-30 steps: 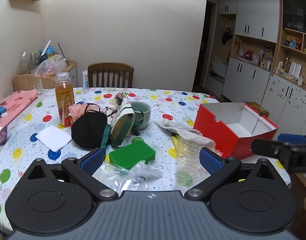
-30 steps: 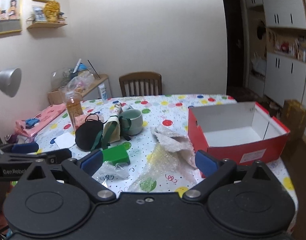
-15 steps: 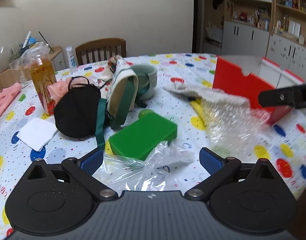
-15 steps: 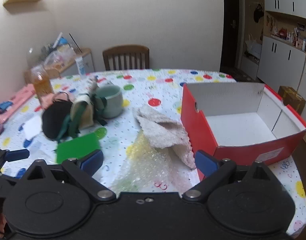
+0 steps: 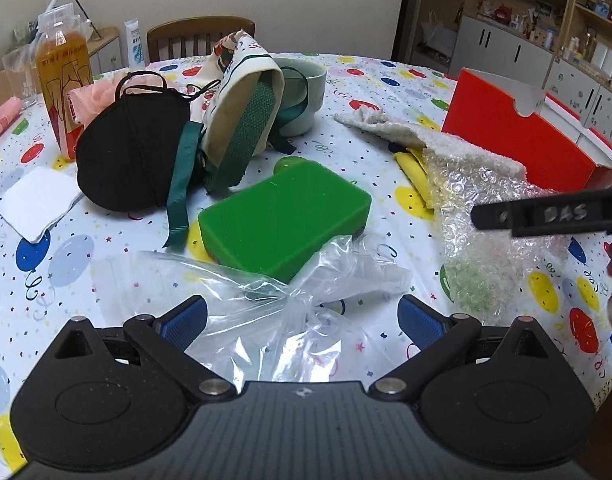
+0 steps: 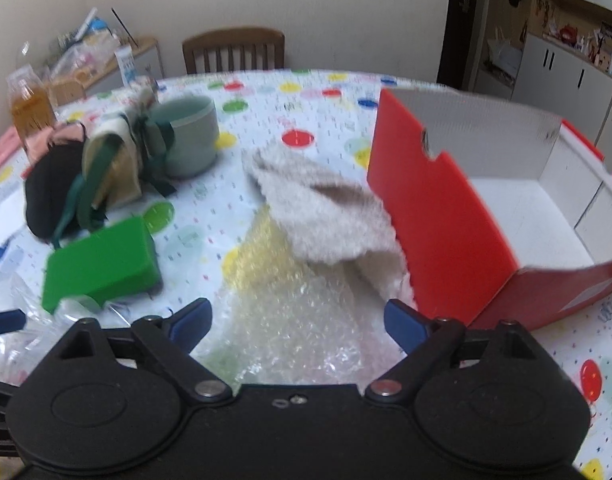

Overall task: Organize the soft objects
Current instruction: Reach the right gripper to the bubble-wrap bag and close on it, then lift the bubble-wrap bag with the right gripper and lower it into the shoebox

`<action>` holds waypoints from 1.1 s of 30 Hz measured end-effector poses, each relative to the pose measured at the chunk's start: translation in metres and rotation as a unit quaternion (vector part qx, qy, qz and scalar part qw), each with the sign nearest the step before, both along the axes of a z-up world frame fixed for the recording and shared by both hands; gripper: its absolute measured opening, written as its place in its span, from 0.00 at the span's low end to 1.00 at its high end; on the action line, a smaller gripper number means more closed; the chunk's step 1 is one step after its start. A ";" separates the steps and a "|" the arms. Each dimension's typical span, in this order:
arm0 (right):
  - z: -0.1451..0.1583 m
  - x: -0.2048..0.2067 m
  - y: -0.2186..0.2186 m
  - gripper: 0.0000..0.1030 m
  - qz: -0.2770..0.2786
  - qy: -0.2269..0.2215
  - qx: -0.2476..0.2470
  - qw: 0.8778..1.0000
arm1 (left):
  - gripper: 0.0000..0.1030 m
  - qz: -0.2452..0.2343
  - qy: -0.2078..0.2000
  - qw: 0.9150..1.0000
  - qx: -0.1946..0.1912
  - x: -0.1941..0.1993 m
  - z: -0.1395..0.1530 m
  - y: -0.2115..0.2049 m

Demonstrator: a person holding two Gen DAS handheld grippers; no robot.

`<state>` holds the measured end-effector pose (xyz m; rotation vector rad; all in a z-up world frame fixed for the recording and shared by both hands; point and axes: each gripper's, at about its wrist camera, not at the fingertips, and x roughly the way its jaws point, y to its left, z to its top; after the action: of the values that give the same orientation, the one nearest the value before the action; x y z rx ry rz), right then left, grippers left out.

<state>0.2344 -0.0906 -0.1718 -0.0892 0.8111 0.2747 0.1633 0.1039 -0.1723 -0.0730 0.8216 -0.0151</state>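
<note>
Both grippers have advanced toward the table since the earlier frames, and the objects now fill more of each view. Left gripper is spread wide and holds nothing; its blue pads flank a crumpled clear plastic bag lying at the near edge of the balloon-print tablecloth. Right gripper is likewise wide open and empty, hovering over a sheet of bubble wrap. In the left wrist view, one black finger of the right gripper crosses the right side above the bubble wrap; handwritten letters on it read "DAS".

Just beyond the bag lies a green sponge, flat, its long axis running from near left to far right; the bag overlaps its near edge. To the right, a cream fleece cloth lies partly on the bubble wrap, its long axis running from far left to near right, its near end just beside the red box. The box stands open, with a white interior.

Farther left sit a black face mask and a cream pouch with green straps, which leans against a pale green cup. A white napkin lies left of the mask. At far left stands an amber drink bottle; its label is unreadable. A wooden chair stands behind the table.
</note>
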 end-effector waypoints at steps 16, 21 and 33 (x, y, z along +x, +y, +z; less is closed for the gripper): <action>-0.005 0.000 0.011 0.42 0.003 0.028 0.010 1.000 | 0.39 0.006 0.023 0.999 0.031 0.004 -0.003 0.001; 0.007 -0.007 0.015 0.25 0.013 0.012 0.012 1.000 | 0.26 0.000 0.015 1.000 0.025 0.003 0.000 0.005; 0.059 -0.023 0.002 0.06 0.026 -0.028 0.069 0.997 | 0.15 -0.005 -0.017 1.000 -0.025 -0.001 0.029 0.021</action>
<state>0.2116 -0.0885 -0.1131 0.0108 0.7324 0.3747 0.1625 0.1247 -0.1436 -0.1148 0.7886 -0.0460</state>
